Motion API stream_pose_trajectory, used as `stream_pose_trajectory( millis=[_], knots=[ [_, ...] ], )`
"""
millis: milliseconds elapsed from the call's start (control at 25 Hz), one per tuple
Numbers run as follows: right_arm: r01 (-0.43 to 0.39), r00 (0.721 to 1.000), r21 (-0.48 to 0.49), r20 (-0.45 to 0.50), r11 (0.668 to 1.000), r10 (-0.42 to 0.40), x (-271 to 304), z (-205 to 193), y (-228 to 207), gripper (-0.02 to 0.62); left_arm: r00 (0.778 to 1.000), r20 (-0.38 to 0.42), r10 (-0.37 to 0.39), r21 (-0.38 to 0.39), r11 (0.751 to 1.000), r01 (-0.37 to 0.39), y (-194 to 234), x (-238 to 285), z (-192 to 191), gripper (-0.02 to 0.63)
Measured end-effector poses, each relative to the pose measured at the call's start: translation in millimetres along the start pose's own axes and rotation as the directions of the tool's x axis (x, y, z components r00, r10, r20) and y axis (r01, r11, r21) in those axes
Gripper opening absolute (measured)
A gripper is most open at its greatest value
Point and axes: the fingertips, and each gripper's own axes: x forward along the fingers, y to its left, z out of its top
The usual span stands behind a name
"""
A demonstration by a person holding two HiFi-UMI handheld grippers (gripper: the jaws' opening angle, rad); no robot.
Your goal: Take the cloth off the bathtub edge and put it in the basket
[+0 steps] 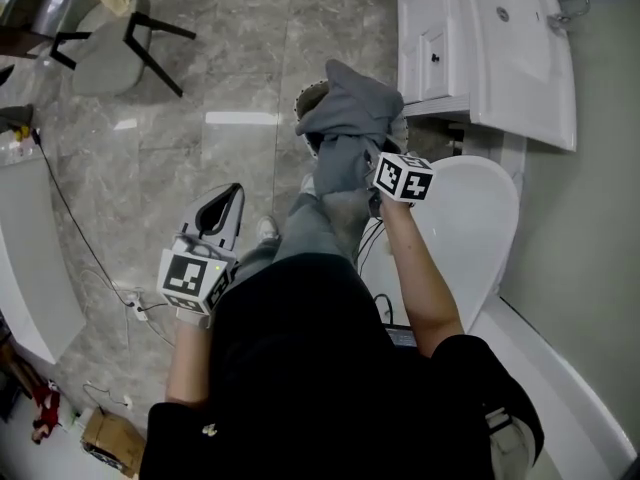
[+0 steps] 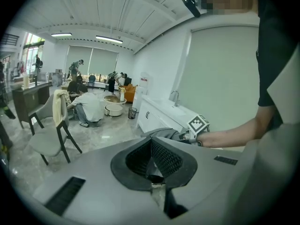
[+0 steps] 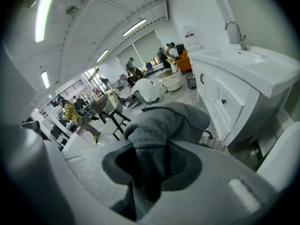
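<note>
Right claw (image 3: 149,165) gripping cloth (image 1: 350,118), basket rim (image 1: 310,95) close by, floor (image 1: 240,68) beside

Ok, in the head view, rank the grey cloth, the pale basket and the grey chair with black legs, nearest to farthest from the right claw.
1. Grey cloth: clamped in the right claw.
2. Pale basket: just beyond the claw, partly hidden by the cloth.
3. Grey chair with black legs: far off, top left.

Grey cloth (image 1: 350,118), white cabinet (image 1: 432,58), grey marbled floor (image 1: 240,58)
</note>
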Motion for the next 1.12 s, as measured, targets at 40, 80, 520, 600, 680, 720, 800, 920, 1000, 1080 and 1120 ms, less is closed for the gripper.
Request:
stream_pose_trajectory(
  millis=[40,80,520,600,680,720,800,920,1000,1080,1120],
  knots=[
    [0.005,1.0,-0.007,-0.017,1.0,-0.005,11,-4,-7,0.099,1.0,-0.006,0.004,-0.002,1.0,-0.004,1,3,-2,0.013],
    [0.008,0.999,-0.016,-0.036,1.0,-0.009,22,-8,-14,0.1,1.0,-0.013,0.009,-0.005,1.0,-0.009,3,7,-4,0.012],
    [0.079,0.968,-0.1,-0.228,0.992,-0.1,129,-72,-84,0.101,0.995,-0.088,0.05,-0.053,0.997,-0.055,20,39,-37,0.012],
    [0.093,0.96,-0.108,-0.255,0.99,-0.118,146,-83,-93,0.101,0.993,-0.102,0.053,-0.063,0.996,-0.06,22,43,-45,0.012],
    [0.104,0.95,-0.115,-0.283,0.988,-0.133,163,-96,-103,0.103,0.991,-0.118,0.056,-0.07,0.995,-0.065,23,46,-53,0.012],
    [0.109,0.944,-0.12,-0.299,0.987,-0.141,172,-103,-107,0.104,0.99,-0.125,0.058,-0.075,0.995,-0.068,24,47,-57,0.012],
    [0.118,0.932,-0.13,-0.328,0.984,-0.155,189,-117,-116,0.104,0.988,-0.141,0.062,-0.085,0.994,-0.074,25,49,-66,0.012],
    [0.124,0.916,-0.147,-0.363,0.981,-0.17,212,-133,-126,0.106,0.984,-0.167,0.069,-0.105,0.991,-0.087,29,52,-80,0.012],
    [0.131,0.906,-0.154,-0.383,0.979,-0.182,226,-143,-135,0.107,0.981,-0.181,0.074,-0.117,0.988,-0.096,32,56,-90,0.012],
    [0.144,0.896,-0.152,-0.4,0.978,-0.194,240,-153,-144,0.109,0.978,-0.195,0.078,-0.128,0.986,-0.104,34,60,-99,0.012],
    [0.15,0.89,-0.15,-0.409,0.977,-0.2,246,-158,-148,0.109,0.976,-0.204,0.08,-0.137,0.985,-0.109,35,62,-102,0.012]
  ],
)
